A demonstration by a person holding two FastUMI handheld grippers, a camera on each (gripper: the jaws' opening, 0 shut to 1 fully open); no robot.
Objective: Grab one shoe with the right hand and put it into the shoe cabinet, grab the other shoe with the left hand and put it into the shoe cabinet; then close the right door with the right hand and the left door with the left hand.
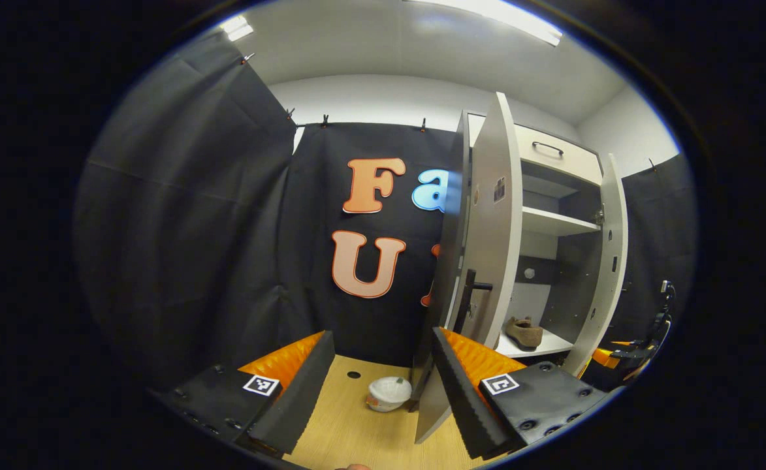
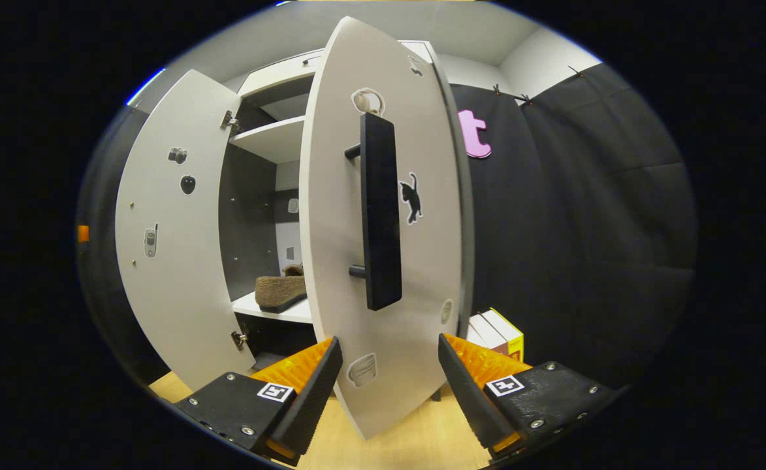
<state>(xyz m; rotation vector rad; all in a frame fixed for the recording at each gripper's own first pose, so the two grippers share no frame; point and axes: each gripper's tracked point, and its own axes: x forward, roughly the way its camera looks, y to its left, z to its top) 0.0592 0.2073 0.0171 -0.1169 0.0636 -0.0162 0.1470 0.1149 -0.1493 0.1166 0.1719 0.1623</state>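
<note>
Left tongs (image 1: 379, 385) spread wide, nothing between the fingers, hovering above the pale wooden worktop (image 1: 356, 431). Ahead of them and to the right, the white shoe cabinet (image 1: 556, 222) with both doors standing open; left door (image 1: 497, 215) edge-on just beyond the right finger, its dark handle (image 1: 471, 297) facing the tongs. Farther right, the right door (image 1: 608, 261) also swung out. Inside, on the lower shelf (image 1: 539, 343), 1 brown shoe (image 1: 524, 331) lying on its sole; whether a 2nd sits behind it, cannot tell from here. Low between the fingers, a small white round tub (image 1: 388, 393) on the worktop, close to the left door's bottom edge. Far right, beyond the right door, part of the other orange-and-black tool (image 1: 624, 356). Right tongs (image 2: 389, 382) likewise spread wide, pinching nothing, with the right door (image 2: 383, 248) rising straight ahead between the fingers and its long black handle (image 2: 381, 212) above them, untouched. Past the left finger, the open left door (image 2: 167, 241) and, in the gap between the doors, a brown shoe (image 2: 281, 290) on the lower shelf (image 2: 278, 311). Just beyond the right finger, a yellow-and-white box (image 2: 497, 333) standing on the worktop (image 2: 415, 437).
</note>
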